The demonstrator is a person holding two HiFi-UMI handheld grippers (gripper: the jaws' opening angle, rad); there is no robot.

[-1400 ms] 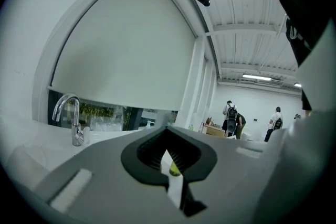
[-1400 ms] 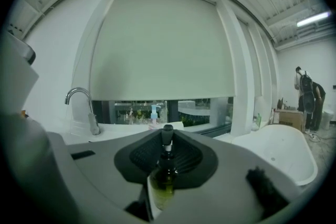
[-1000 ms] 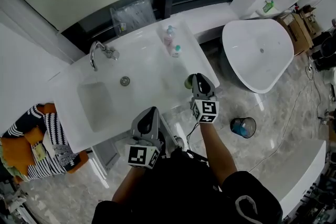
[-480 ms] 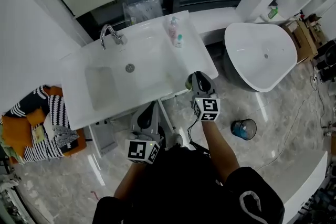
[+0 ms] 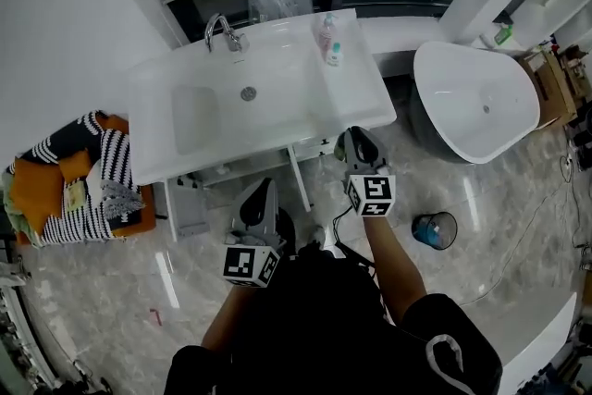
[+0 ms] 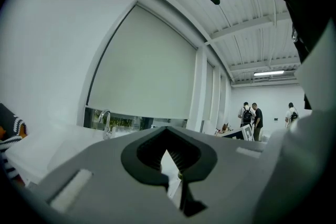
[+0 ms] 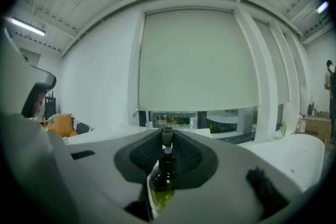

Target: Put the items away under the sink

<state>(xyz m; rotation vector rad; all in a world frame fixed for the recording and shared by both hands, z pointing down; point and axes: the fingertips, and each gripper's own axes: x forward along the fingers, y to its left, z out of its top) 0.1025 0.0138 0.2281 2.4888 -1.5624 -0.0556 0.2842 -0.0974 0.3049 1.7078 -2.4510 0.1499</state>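
While the right gripper (image 5: 357,141) stands in front of the right corner of the sink counter (image 5: 287,102), its jaws are clenched on one small bottle (image 7: 165,176). This bottle is of dark green glass, with a narrow neck and a dark cap. The cap shows near the place where the jaw tips come together, and something yellow-green shows through the lower part. The bottle is in the air above the floor and is not under the counter.

The left gripper (image 5: 265,190) is lower in the head view, in front of the counter's middle. Its jaws are closed tip to tip and there is nothing between them.

I count one white bathtub (image 5: 481,106) at the right and one white counter with one basin (image 5: 194,120). There is one pile of striped and orange cloth (image 5: 74,190) at the left and one blue bin (image 5: 433,228) on the floor. The counter carries one curved faucet (image 5: 222,30) and two small bottles side by side at its right back: a pinkish one (image 5: 326,30) and a shorter one (image 5: 335,54).

The counter top is smooth and white and stands on white legs (image 5: 301,180). The floor (image 5: 139,291) is glossy grey marble. The walls are white, and a pale blind (image 7: 199,60) covers most of the wide window behind the counter. Far in the room, three persons (image 6: 251,114) are standing.
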